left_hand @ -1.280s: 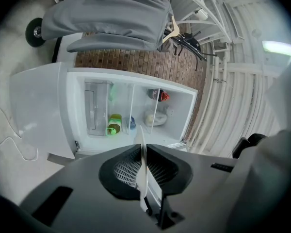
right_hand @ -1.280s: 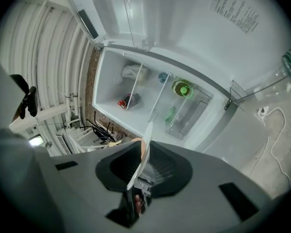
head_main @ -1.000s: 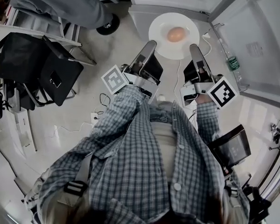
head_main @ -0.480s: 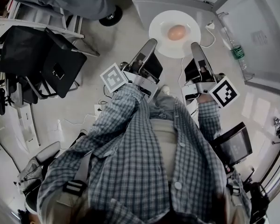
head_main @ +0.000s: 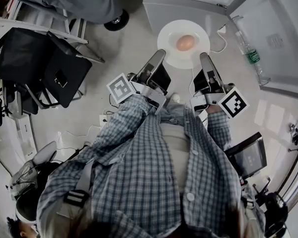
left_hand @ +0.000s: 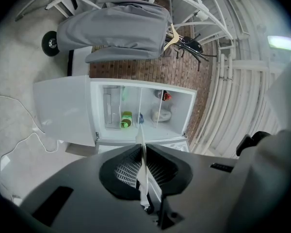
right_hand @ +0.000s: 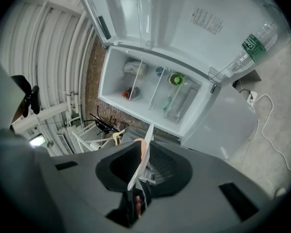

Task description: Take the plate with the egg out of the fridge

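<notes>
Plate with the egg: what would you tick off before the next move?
1. Is the plate out of the fridge: ok.
2. Is the left tool clamped on the rim: ok.
3. Is the right tool clamped on the opposite rim: ok.
4. Is the egg near the plate's middle: ok.
5. Is the fridge door shut: not ok, it stands open.
6. Is there a spot to set the plate down: cannot tell.

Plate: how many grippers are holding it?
2. The left gripper clamps the plate at its near-left rim; the right gripper clamps its near-right rim. The egg sits on it.
</notes>
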The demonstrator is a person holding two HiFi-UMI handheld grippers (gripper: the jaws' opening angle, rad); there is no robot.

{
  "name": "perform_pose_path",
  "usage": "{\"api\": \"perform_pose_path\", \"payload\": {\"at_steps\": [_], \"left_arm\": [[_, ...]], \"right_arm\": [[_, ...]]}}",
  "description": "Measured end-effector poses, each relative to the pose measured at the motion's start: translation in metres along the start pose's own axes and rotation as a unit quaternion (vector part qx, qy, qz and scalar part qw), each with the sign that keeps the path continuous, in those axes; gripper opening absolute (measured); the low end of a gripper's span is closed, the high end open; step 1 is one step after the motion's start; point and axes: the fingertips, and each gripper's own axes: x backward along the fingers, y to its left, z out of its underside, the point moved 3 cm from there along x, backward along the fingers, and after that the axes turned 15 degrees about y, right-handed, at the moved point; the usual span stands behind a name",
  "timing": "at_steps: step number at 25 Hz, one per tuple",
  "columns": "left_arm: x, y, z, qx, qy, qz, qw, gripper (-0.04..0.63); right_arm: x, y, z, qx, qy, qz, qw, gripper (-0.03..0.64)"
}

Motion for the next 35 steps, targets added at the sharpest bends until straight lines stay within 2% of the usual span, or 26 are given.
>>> {"api": "perform_pose_path", "payload": {"at_steps": [9,24,35], "left_arm": [[0.005,0.009,-0.002,0.012,0.007,-0.002,0.9999,0.037],[0.007,0.006,-0.001,0.013,0.000,0.006,0.9999,0.034],[0.010,0.005,-0.006,0.020,-0.002,0.014,0.9997,0.034]], "right_arm": [[-0.002,-0.008,0.008,-0.011,-0.006,0.016,1.000,0.056],[-0.002,-0.004,0.009,-0.015,-0.003,0.014,1.000,0.046],[-0.011,0.012,0.004,0.004,-0.014,-0.007,1.000,0.046]]}}
